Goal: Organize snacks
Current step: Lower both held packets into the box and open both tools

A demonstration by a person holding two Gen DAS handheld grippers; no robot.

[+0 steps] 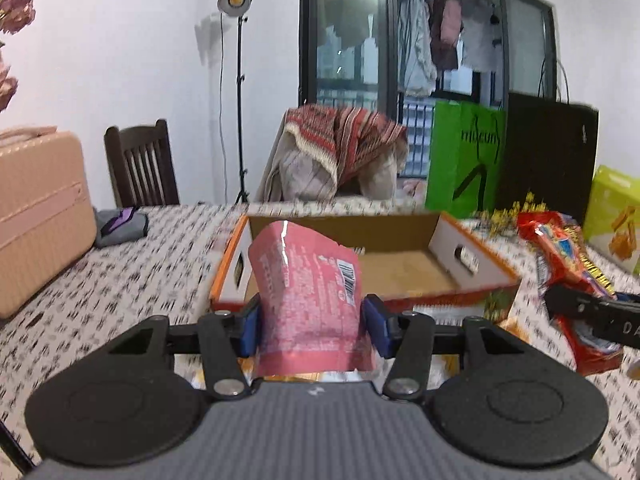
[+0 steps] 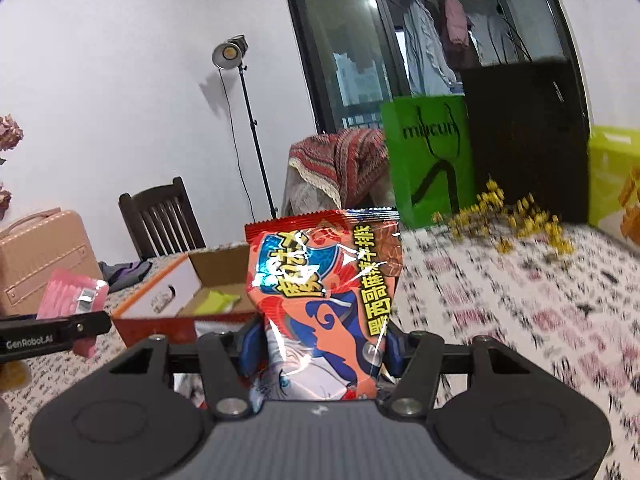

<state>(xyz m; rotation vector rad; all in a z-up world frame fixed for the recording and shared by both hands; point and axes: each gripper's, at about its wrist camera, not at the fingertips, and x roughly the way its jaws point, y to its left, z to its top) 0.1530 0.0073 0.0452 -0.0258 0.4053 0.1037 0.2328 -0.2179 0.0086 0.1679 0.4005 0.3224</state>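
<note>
My left gripper (image 1: 312,312) is shut on a pink snack pouch (image 1: 304,276), which stands upright between the blue pads, lifted above the patterned tablecloth. Just beyond it an open cardboard box (image 1: 460,256) shows a mostly bare floor. My right gripper (image 2: 322,340) is shut on a red-orange snack bag (image 2: 320,280) with a cartoon print, also held upright off the table. In the right wrist view the box (image 2: 168,296) lies to the left with a yellow-green packet (image 2: 218,302) inside, and the left gripper (image 2: 80,328) with its pink pouch (image 2: 72,296) shows at the far left.
A pink suitcase (image 1: 36,220) stands at the table's left, with a grey pouch (image 1: 120,226) beside it. A green paper bag (image 1: 464,160), a black bag (image 1: 552,152), yellow flowers (image 2: 516,220) and a yellow-green carton (image 1: 616,216) line the back right. A chair and a lamp stand are behind.
</note>
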